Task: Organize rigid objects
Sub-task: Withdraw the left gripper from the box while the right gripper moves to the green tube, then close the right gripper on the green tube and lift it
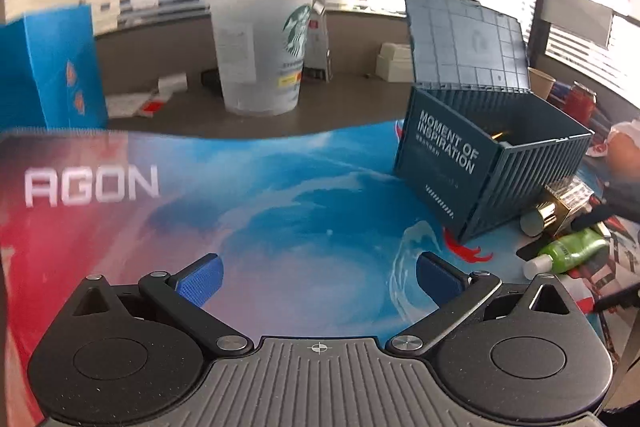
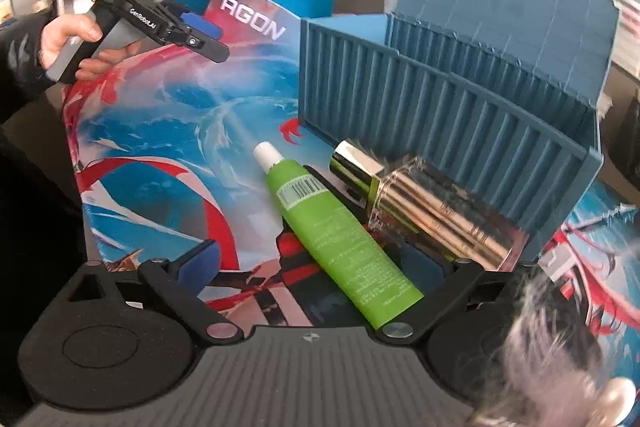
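Right gripper [image 2: 316, 267]: jaws spread wide, low over the mat, straddling the lower end of the green tube; clamped on nothing.
Green tube [image 2: 336, 231]: lying flat on the AGON mouse mat [image 2: 160, 155], white cap pointing away from the camera, tail end between the blue pads [image 2: 200, 263].
Gold bottle [image 2: 424, 211]: lying just right of the tube, alongside it, its far side close against the ribbed wall of the container box.
Container box [image 2: 440, 99]: teal, shaped like a shipping container, lid [image 2: 508, 7] standing open at the back; blocks the right and far side.
Open room: bare mat to the left of the tube and ahead toward the AGON lettering.
Left gripper [image 1: 318, 281]: jaws apart, empty, hovering over bare mat, well left of the box [image 1: 472, 163].
Left hand [image 2: 76, 43]: wrapped around the handle, gripper levelled toward the box.
Beyond the mat edge: Starbucks cup [image 1: 260, 55] and blue carton [image 1: 60, 67] on the grey desk [image 1: 360, 95].
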`<state>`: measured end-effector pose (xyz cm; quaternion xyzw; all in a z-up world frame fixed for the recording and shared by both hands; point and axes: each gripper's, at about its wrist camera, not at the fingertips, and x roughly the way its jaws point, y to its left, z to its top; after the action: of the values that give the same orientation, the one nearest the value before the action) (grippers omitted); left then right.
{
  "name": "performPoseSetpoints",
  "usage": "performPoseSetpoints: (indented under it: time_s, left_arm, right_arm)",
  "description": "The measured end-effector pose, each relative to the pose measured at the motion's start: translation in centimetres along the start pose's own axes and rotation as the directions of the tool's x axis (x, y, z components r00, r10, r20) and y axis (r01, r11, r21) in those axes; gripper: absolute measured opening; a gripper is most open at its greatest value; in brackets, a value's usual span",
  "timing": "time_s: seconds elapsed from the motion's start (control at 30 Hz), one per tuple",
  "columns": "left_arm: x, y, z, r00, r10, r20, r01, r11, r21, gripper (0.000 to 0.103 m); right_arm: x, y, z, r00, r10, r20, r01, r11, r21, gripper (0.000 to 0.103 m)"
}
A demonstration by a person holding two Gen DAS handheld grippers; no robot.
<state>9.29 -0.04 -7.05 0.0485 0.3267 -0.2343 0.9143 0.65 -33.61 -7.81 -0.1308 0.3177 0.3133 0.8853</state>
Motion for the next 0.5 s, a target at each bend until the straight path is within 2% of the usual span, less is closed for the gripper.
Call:
performPoseSetpoints:
  time_s: [0.03, 0.13, 0.17, 0.23, 0.27, 0.3, 0.33, 0.37, 0.4, 0.5]
  left_arm:
    - [0.1, 0.1, -0.2, 1.000, 0.001, -0.007, -0.001, 1.000, -0.009, 0.103]
    - [0.4, 0.0, -0.7, 1.000, 0.015, -0.013, -0.015, 1.000, -0.012, 0.103]
    - [0.5, 0.0, -0.8, 1.000, 0.015, -0.013, -0.015, 1.000, -0.011, 0.103]
    - [0.7, 0.0, -1.0, 1.000, 0.015, -0.014, -0.015, 1.000, -0.016, 0.103]
    - [0.8, 0.0, -1.1, 1.000, 0.010, -0.014, -0.011, 1.000, -0.020, 0.103]
    - [0.9, -0.1, -1.2, 1.000, 0.005, -0.013, -0.005, 1.000, -0.024, 0.103]
    - [0.9, -0.1, -1.3, 1.000, 0.000, -0.013, -0.001, 1.000, -0.028, 0.103]
    - [1.0, -0.1, -1.4, 1.000, -0.003, -0.013, 0.003, 1.000, -0.028, 0.103]
    - [1.1, -0.2, -1.5, 1.000, -0.003, -0.014, 0.003, 1.000, -0.028, 0.103]
    - [1.2, -0.3, -1.7, 1.000, 0.003, -0.016, -0.003, 1.000, -0.023, 0.103]
  right_arm:
    - [0.0, 0.1, 0.1, 1.000, 0.012, -0.010, -0.012, 1.000, 0.014, 0.098]
    - [-0.7, 1.2, 0.6, 0.993, 0.113, -0.031, -0.112, 0.994, 0.006, 0.098]
    - [-0.9, 1.5, 0.7, 0.994, 0.110, -0.026, -0.110, 0.994, -0.007, 0.098]
    - [-0.4, 1.7, 0.9, 0.997, 0.049, -0.054, -0.050, 0.999, -0.017, 0.091]
    - [0.0, 1.6, 1.0, 0.998, 0.023, -0.064, -0.024, 1.000, -0.020, 0.086]
    - [0.0, 1.3, 1.1, 0.998, 0.028, -0.056, -0.028, 1.000, -0.005, 0.071]
    - [0.0, 1.1, 1.3, 0.998, 0.035, -0.052, -0.035, 0.999, 0.004, 0.063]
    - [0.1, 1.2, 1.5, 0.998, 0.029, -0.048, -0.029, 1.000, 0.001, 0.048]
    - [0.0, 1.2, 1.8, 0.998, 0.025, -0.050, -0.025, 1.000, -0.011, 0.038]
    - [0.1, 1.3, 2.2, 0.996, 0.041, -0.073, -0.043, 0.999, -0.032, 0.033]
